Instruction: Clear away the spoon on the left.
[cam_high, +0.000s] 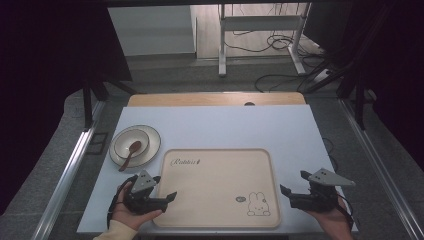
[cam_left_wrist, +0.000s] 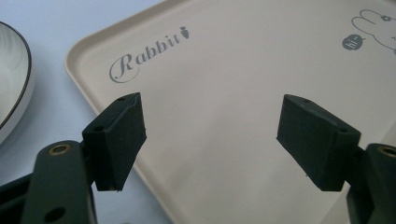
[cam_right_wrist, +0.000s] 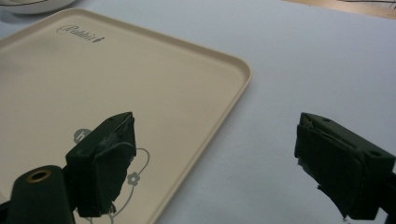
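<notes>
A beige tray (cam_high: 217, 175) printed with "Rabbit" and a rabbit drawing lies flat at the front middle of the table. My left gripper (cam_high: 165, 188) is at its front left corner, held in a hand. In the left gripper view the tray (cam_left_wrist: 243, 65) spreads out ahead, and the left gripper (cam_left_wrist: 210, 135) stands open with its jaws wide over the tray's left rim, gripping nothing. My right gripper (cam_high: 294, 182) sits just off the tray's right edge. It (cam_right_wrist: 215, 154) is open too, one jaw over the tray (cam_right_wrist: 116, 79) and the other over the bare mat.
A white bowl (cam_high: 131, 143) with a brown spoon (cam_high: 129, 154) rests on a plate (cam_high: 150, 150) left of the tray's far corner. The pale mat (cam_high: 225, 127) covers a wooden table. Metal rails run along both sides, and cables lie on the floor beyond.
</notes>
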